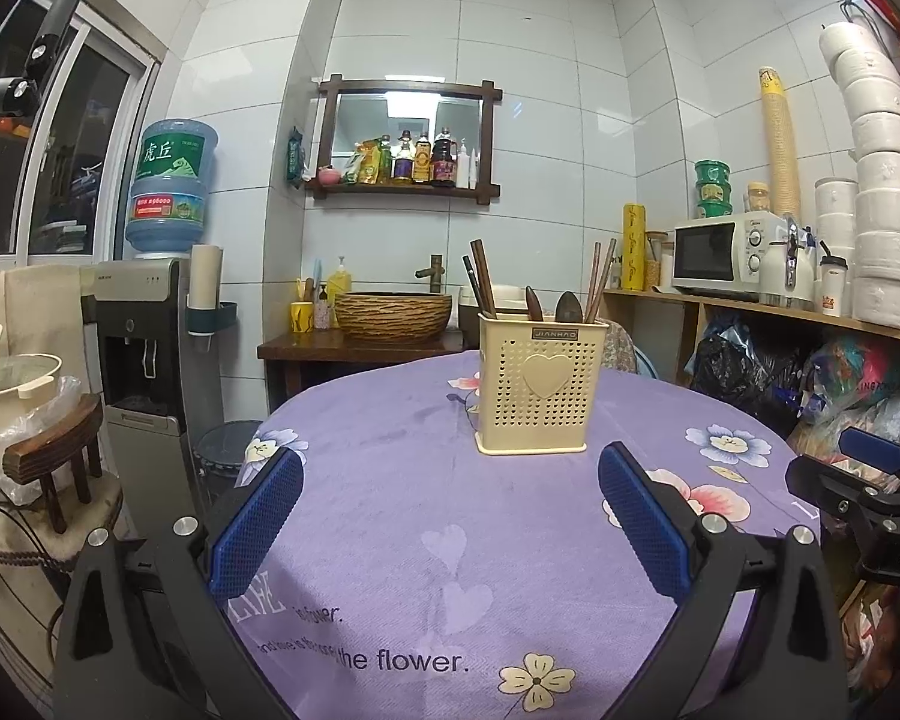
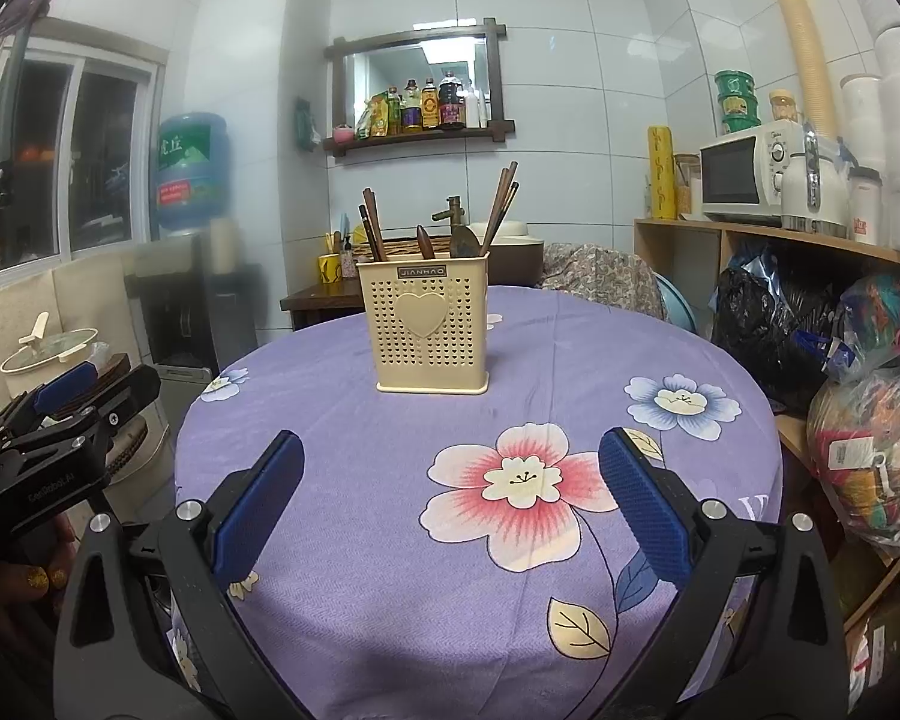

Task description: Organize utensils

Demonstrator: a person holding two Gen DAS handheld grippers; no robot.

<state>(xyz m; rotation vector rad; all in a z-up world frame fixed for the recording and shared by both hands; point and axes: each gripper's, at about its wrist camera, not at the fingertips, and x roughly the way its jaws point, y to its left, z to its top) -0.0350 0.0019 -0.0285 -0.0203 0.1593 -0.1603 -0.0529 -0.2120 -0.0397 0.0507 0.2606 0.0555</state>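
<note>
A cream perforated utensil holder (image 1: 537, 384) with a heart on its front stands upright on the round table with a purple flowered cloth (image 1: 402, 480); it also shows in the right wrist view (image 2: 429, 330). Dark chopsticks (image 1: 481, 279) and two wooden spoons (image 1: 567, 307) stick up out of it. My left gripper (image 1: 450, 480) is open and empty, hovering above the cloth in front of the holder. My right gripper (image 2: 450, 468) is open and empty, also short of the holder. Each gripper shows at the edge of the other's view: the right gripper (image 1: 858, 480) and the left gripper (image 2: 72, 402).
A water dispenser (image 1: 150, 324) and a pot on a wooden stool (image 1: 48, 450) stand left of the table. A washbasin counter (image 1: 390, 324) is behind it. Shelves with a microwave (image 1: 726, 261) and bags (image 2: 858, 372) stand to the right.
</note>
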